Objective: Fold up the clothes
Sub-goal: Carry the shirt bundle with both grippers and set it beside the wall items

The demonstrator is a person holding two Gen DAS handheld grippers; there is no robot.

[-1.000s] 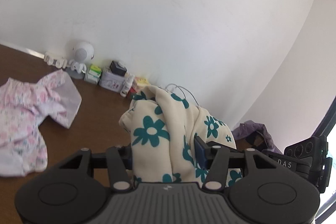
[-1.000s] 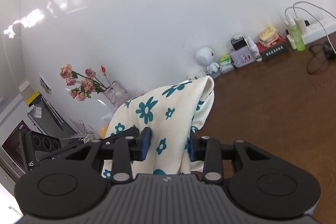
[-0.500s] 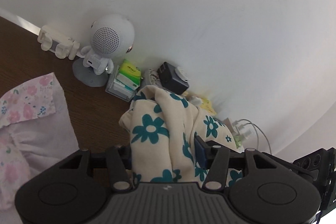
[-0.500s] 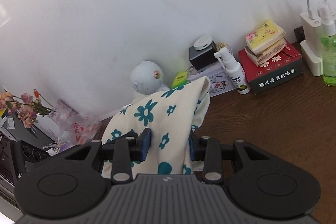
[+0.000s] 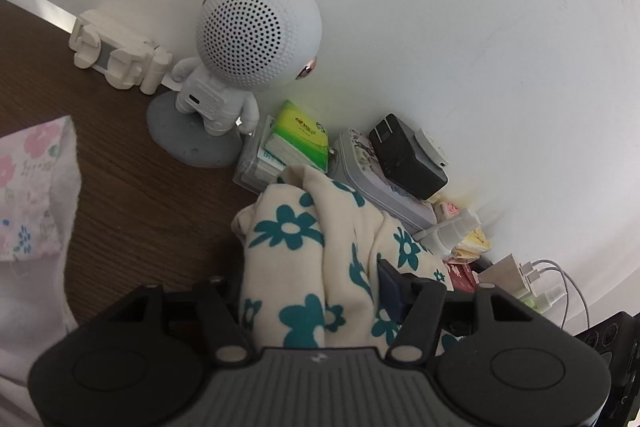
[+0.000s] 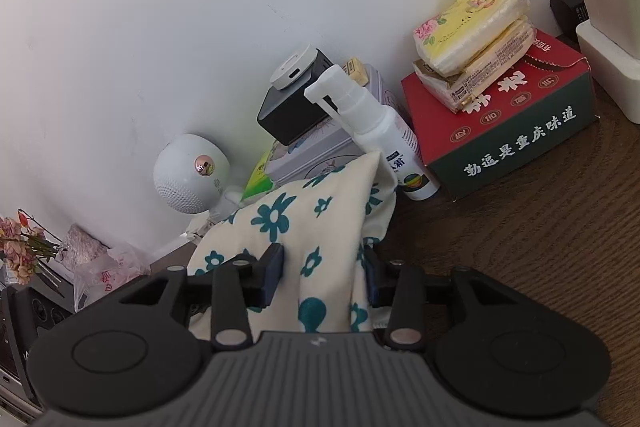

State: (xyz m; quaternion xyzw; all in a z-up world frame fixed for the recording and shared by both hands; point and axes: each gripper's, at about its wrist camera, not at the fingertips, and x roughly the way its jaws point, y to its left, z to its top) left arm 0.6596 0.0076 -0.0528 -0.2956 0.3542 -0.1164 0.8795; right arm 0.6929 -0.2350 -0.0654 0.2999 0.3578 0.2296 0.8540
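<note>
Garment: one cream cloth with teal flowers (image 5: 304, 267) – bunched upright at the back of the bench (image 5: 140, 211), near the wall, its top fold in front of the clutter there.
Left claw (image 5: 310, 279): grasping one bunch of the cream cloth; its jaws have just been easing apart, the fabric fills the gap and lies against the one blue pad in sight – the other pad is hidden behind the cloth.
Right claw (image 6: 324, 267): grasping a second bunch of the same cloth; its jaws have just been easing apart too, with fabric between both pads and touching them.
Second garment: one pink floral piece (image 5: 36, 187), lying flat on the bench to the left, apart from the cream one.
Speaker: one white round-headed figure (image 5: 256, 31) on a grey base, against the wall.
Tin: one (image 5: 384, 187), with one black box (image 5: 404, 155) on top.
Spray bottle: one, white (image 6: 384, 135), leaning just behind the cloth's top edge.
Red box: one (image 6: 508, 115), with two yellow tissue packs (image 6: 472, 19) stacked on it.
Green pack: one (image 5: 298, 135), between speaker and tin.
</note>
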